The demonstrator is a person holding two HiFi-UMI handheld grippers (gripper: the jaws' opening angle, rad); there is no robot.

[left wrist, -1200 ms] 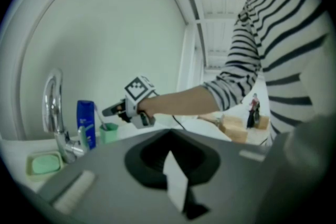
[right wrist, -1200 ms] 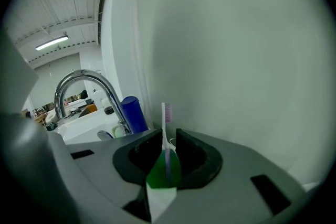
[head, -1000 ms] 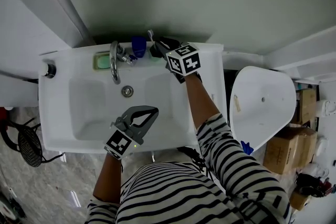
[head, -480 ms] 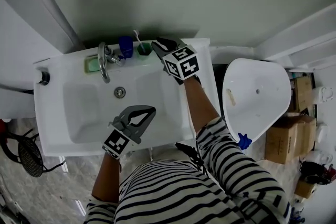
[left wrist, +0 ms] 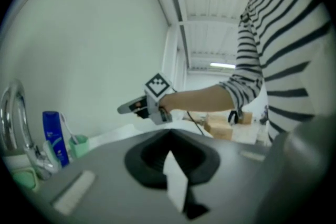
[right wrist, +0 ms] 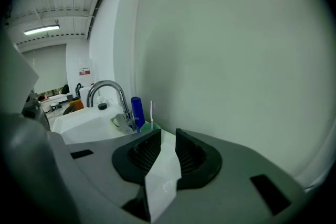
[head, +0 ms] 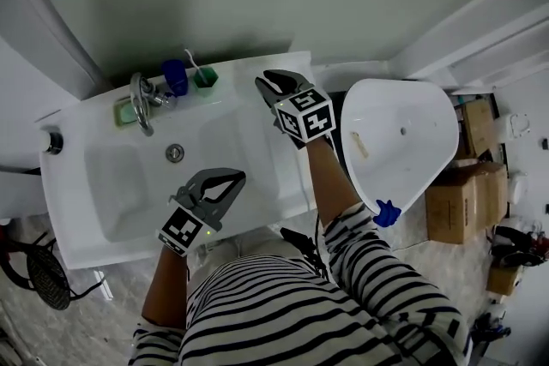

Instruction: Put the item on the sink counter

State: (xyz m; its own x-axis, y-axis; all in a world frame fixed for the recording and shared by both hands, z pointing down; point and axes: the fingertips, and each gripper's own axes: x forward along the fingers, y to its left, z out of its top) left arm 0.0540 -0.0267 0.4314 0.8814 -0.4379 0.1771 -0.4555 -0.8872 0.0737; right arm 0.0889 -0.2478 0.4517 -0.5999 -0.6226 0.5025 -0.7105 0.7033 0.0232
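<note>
Green cup (head: 204, 78) with toothbrush stands on the sink counter (head: 240, 75), just beside the blue bottle (head: 174, 77); placement looks done. My right gripper (head: 276, 83) hangs apart from it, jaws parted and empty. My left gripper (head: 228, 179) is clenched on nothing.

The person wears a black-and-white striped top (head: 283, 313) with sleeves (head: 347, 227) ending near the elbows, while the dark grey left gripper (head: 232, 177) and right gripper (head: 268, 81) each carry 1 cube (head: 305, 114) of black-and-white square markers.
</note>
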